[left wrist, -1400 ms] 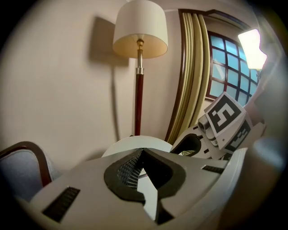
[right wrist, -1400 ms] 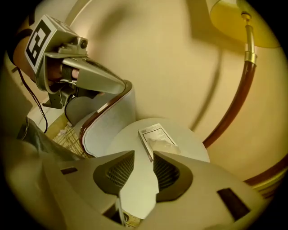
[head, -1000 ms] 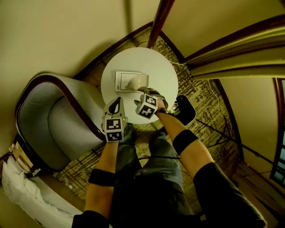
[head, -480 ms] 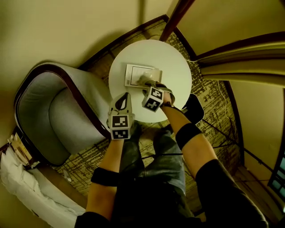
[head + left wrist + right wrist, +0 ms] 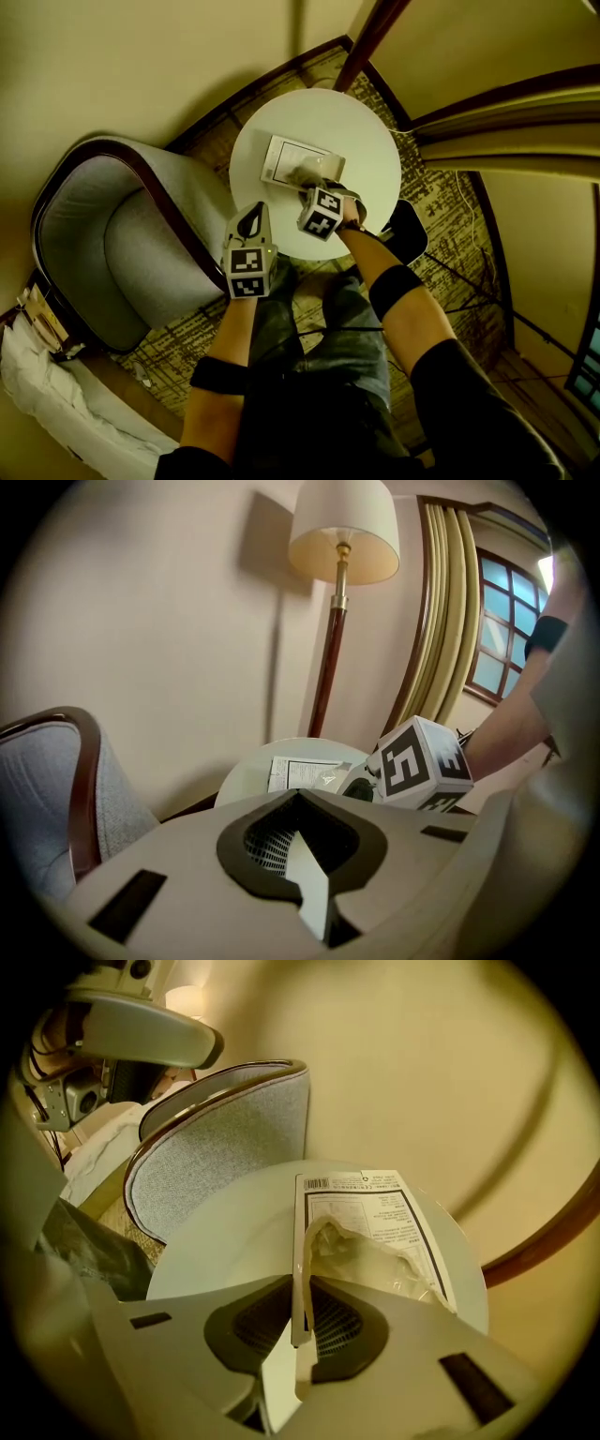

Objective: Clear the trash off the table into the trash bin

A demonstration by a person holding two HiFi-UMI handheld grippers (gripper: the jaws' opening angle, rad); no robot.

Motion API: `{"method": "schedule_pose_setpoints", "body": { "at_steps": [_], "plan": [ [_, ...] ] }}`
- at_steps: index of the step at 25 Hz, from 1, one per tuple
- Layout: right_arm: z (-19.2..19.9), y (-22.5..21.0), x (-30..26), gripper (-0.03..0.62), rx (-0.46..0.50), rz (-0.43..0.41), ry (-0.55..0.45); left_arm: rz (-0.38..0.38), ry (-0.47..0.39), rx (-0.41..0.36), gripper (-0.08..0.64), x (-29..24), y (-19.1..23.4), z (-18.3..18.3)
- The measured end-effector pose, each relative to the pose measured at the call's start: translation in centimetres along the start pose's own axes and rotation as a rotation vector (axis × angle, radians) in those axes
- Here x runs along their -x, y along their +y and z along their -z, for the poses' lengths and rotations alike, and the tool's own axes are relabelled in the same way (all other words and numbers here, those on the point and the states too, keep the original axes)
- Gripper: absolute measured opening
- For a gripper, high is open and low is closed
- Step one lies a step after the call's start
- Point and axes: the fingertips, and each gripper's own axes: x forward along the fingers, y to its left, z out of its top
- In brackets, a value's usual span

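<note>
Round white table [image 5: 361,127] occupies the upper centre of the head view. One item of trash lies on it: a flat white packet [image 5: 295,157], torn open, with a printed label and a barcode at its far end.

Right gripper [image 5: 314,185] is above the packet's near end and points steeply down. In the right gripper view, the packet [image 5: 375,1222] extends from the jaws toward the upper right of the frame. Its raised torn edge stands between the two pads. The jaws have just been closing, and they now clamp that edge.

Left gripper [image 5: 253,220] is at the lower left rim of the table, apart from the packet. In the left gripper view its jaws [image 5: 300,841] are together, with nothing between them. The packet [image 5: 300,772] and the right gripper's marker cube [image 5: 417,761] appear beyond them.

A dark bin [image 5: 412,234] stands on the patterned carpet [image 5: 450,211], just right of the table and beside the right forearm. A grey armchair [image 5: 122,253] fills the left of the head view.
</note>
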Motion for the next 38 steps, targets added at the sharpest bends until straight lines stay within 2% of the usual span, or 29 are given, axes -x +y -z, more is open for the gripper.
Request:
{"method": "schedule_pose_setpoints", "body": {
  "at_steps": [6, 11, 16, 21, 25, 31, 38],
  "plan": [
    [-1.3, -0.1, 3.3, 0.06, -0.008, 0.02, -0.036, 0.006, 0.001, -0.007, 0.006, 1.1, -0.7, -0.7],
    [-2.7, 0.6, 8.8, 0.06, -0.019, 0.012, -0.059, 0.011, -0.01, -0.03, 0.006, 2.6, -1.7, -2.4],
    [-3.7, 0.3, 13.9, 0.06, -0.031, 0.082, -0.122, 0.03, -0.031, -0.07, 0.006, 4.5, -3.1, -4.8],
    [-3.4, 0.5, 19.0, 0.06, -0.104, 0.133, -0.184, 0.052, -0.052, -0.107, 0.006, 6.2, -5.0, -7.0],
    [-2.7, 0.5, 22.7, 0.058, -0.149, 0.183, -0.216, 0.106, -0.05, -0.179, 0.006, 7.1, -7.6, -8.3],
    [1.6, -0.2, 26.6, 0.055, -0.27, 0.264, -0.242, 0.201, -0.04, -0.291, 0.007, 5.8, -12.9, -9.2],
    [12.1, 0.2, 30.4, 0.052, -0.466, 0.375, -0.207, 0.395, -0.016, -0.432, 0.007, 3.1, -23.3, -9.3]
  ]
}}
